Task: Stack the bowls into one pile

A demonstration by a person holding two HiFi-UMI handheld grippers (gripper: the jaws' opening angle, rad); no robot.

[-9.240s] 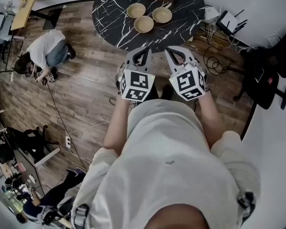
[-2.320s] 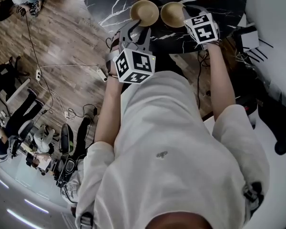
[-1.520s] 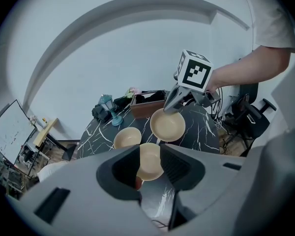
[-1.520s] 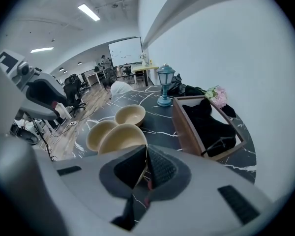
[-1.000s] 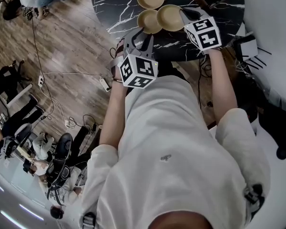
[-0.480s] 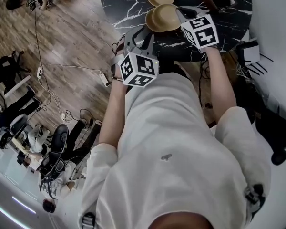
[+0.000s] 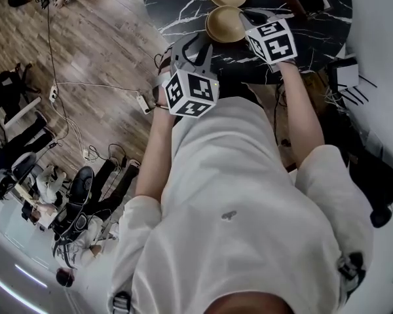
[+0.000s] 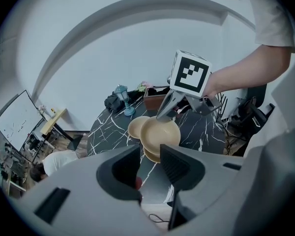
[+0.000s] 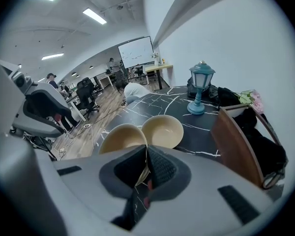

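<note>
**A:** What could go wrong from here?

**B:** The right tool (image 9: pixel 146 154) is clenched on just the thin near rim of the top bowl (image 9: pixel 119 137). The bowl hangs out past the pads, so it could pivot or slip. In the left gripper view it sits above the lower bowl (image 8: pixel 149 157) and looks a little off-centre. If it is let go like that, I'd expect it to catch the rim and rest tilted.

**A:** Anything near enough to get knocked?

**B:** The third bowl (image 8: pixel 134 127), just beside the pair at centre frame. A sideways drift of the top bowl could shove it. The left tool (image 7: pixel 193 41) can't steady anything. Its jaws are apart and empty, and it is held back at the near edge.

**A:** And the surface?

**B:** It is round and black with white veins (image 7: pixel 177 5), probably slick under a bowl. A blue lamp (image 9: pixel 200 86) and a brown box (image 9: pixel 236 141) stand at the right of the right gripper view.

**A:** The room?

**B:** Wood floor (image 7: pixel 92 57) with trailing cables, people sitting at lower left in the head view, and a whiteboard (image 9: pixel 135 50) far back.
</note>
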